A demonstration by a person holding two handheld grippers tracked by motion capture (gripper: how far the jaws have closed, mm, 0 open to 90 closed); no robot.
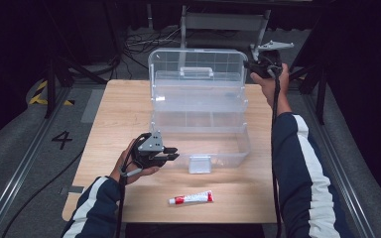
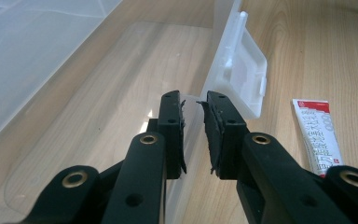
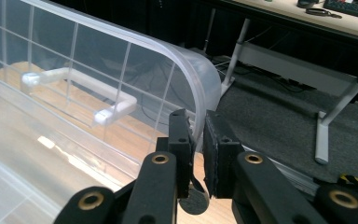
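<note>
**Both jaws pinch the clear box — front wall on one side, raised lid on the other**

The left gripper [image 2: 193,135] has its jaws nearly together around the thin front wall of the clear plastic box [image 1: 198,144]; the wall edge runs between the pads, though whether they press it cannot be told for certain. Just past the jaws hangs the box's white latch [image 2: 242,79], flipped outward over the bench. The right gripper [image 3: 196,149] has its jaws drawn close on the curved rim of the lid [image 3: 186,70] at its far right corner, the rim passing between the pads.

The box stands open in the middle of the bench [image 1: 119,114], its long axis running left to right across it. The lid is upright at the back edge, its handle [image 1: 196,72] facing the person. The left hand [image 1: 134,163] lies low at the front left of the box; the right hand [image 1: 270,79] is raised at the lid's upper corner.

On the near side of the bench, apart from the box, lies a white-and-red tube [image 1: 191,198] — flat, lengthwise left to right, cap to the right.

The bench is pale wood grain. Around it is grey floor with a painted number four [image 1: 62,139], cables, dark curtains and a metal frame [image 1: 223,22] behind.
</note>
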